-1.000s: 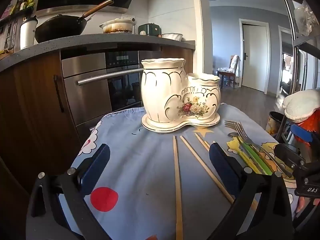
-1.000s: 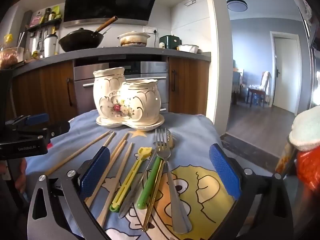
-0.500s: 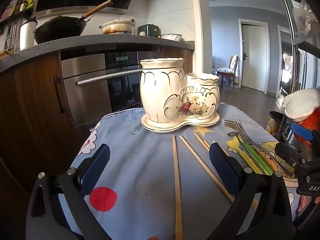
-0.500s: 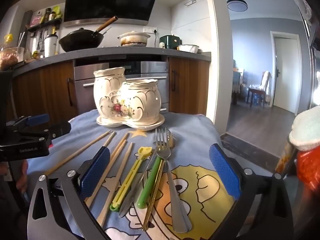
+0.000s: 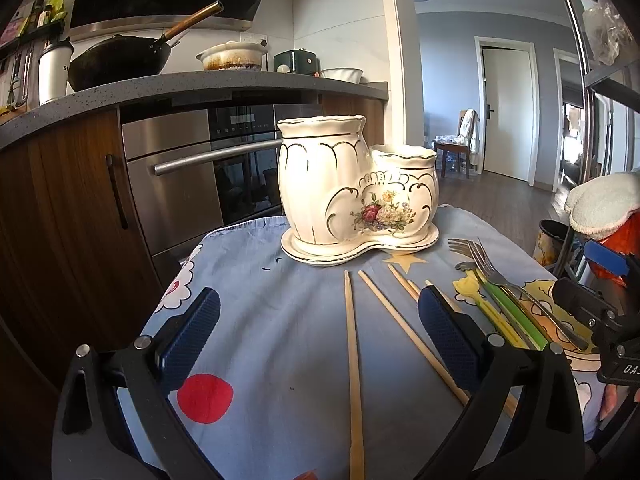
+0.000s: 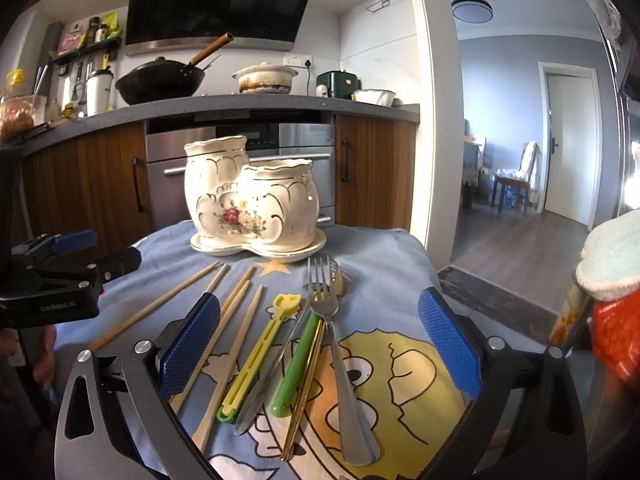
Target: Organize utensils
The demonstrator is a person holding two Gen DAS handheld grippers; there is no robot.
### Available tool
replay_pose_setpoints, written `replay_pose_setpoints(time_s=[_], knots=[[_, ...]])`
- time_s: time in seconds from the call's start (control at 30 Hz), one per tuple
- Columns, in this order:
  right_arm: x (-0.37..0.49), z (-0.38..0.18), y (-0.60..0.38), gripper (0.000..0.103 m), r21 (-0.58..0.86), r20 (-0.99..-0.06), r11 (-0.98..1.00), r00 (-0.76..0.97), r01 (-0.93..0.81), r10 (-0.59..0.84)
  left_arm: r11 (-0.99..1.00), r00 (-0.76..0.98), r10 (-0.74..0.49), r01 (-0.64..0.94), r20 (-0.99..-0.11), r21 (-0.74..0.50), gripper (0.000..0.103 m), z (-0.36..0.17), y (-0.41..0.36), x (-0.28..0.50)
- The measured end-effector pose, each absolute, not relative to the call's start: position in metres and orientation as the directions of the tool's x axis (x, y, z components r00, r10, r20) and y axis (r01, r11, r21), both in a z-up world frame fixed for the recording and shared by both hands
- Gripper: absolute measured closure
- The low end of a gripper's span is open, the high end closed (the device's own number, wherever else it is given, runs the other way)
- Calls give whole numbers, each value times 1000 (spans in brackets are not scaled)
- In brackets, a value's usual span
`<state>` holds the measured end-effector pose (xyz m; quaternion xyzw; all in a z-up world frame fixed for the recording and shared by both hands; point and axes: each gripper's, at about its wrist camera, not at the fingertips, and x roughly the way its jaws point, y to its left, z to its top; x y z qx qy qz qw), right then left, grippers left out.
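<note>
Utensils lie loose on the blue cartoon tablecloth (image 6: 384,264), lower centre of both views, none held. Left gripper (image 5: 320,332) jaws spread wide, nothing between the blue pads (image 5: 192,328); two chopsticks (image 5: 354,360) run up through the gap toward the holder. Right gripper (image 6: 320,336) also spread wide and holding nothing; in its gap sit the yellow plastic tool (image 6: 260,356), a dull knife (image 6: 272,368), green-handled piece (image 6: 298,364), thin gold-coloured piece (image 6: 306,388) and steel fork (image 6: 332,332), side by side, some touching or overlapping. More chopsticks (image 6: 236,340) lie just left of these, partly behind the right gripper's left pad (image 6: 188,344).

Ceramic utensil holder (image 6: 252,196), cream with a flower print, two pots (tall and short) on one base, stands upright at the far end of the cloth, centre frame, apart from the utensil tips. Nothing lies between the utensils and the holder.

Left gripper's body shows at the left edge of the right view; right gripper's body at the right edge of the left view. Behind: oven (image 5: 192,176), dark counter (image 5: 200,84) with wok (image 5: 120,60) and clay pot (image 5: 232,56), upper left. Doorway (image 6: 568,140) and chair at right. White-and-orange bundle (image 5: 608,208) at the right edge.
</note>
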<state>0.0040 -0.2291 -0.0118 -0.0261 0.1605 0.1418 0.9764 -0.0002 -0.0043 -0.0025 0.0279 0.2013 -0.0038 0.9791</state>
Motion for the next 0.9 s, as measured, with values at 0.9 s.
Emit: replay_pose_setpoints(time_s=[0.9], knots=[[2, -10, -230, 5, -2, -319, 958, 908, -285, 270, 998, 921, 8, 16, -391, 57, 5, -3, -4, 0]])
